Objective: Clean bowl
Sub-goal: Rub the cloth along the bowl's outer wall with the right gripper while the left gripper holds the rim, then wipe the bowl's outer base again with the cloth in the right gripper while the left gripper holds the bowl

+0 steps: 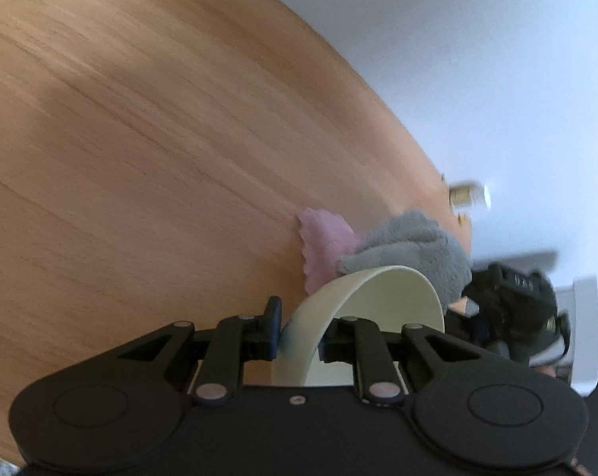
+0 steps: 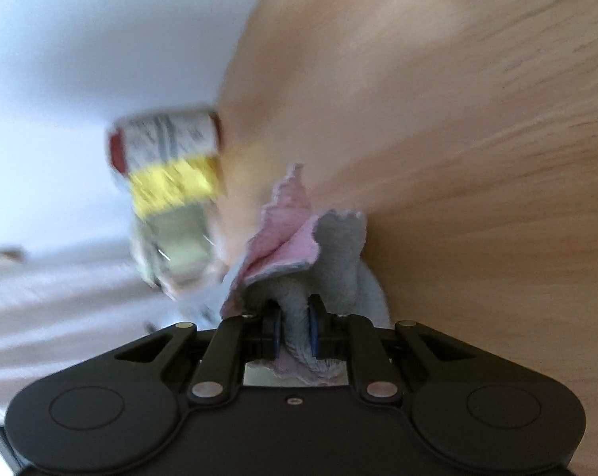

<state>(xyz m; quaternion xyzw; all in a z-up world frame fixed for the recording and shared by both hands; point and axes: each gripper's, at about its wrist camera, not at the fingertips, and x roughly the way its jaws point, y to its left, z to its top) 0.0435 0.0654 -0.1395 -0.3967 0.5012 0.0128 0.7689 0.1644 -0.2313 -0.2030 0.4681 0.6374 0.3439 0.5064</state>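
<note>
Big wooden table (image 1: 148, 127) fills the view. Over it, the cream bowl (image 1: 382, 301) is tipped on edge, its rim pinched tight in the left tongs (image 1: 300, 337). The grey-and-pink cloth (image 2: 299, 246) presses at the bowl's far rim, bunched and clamped in the right tongs (image 2: 294, 335). A blurred red-capped bottle (image 2: 168, 182) sits just beside the cloth.

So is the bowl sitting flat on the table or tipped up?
Tipped up. The left gripper pinches the bowl by its rim, so its rim arcs upward, with the cloth over its far edge.
</note>
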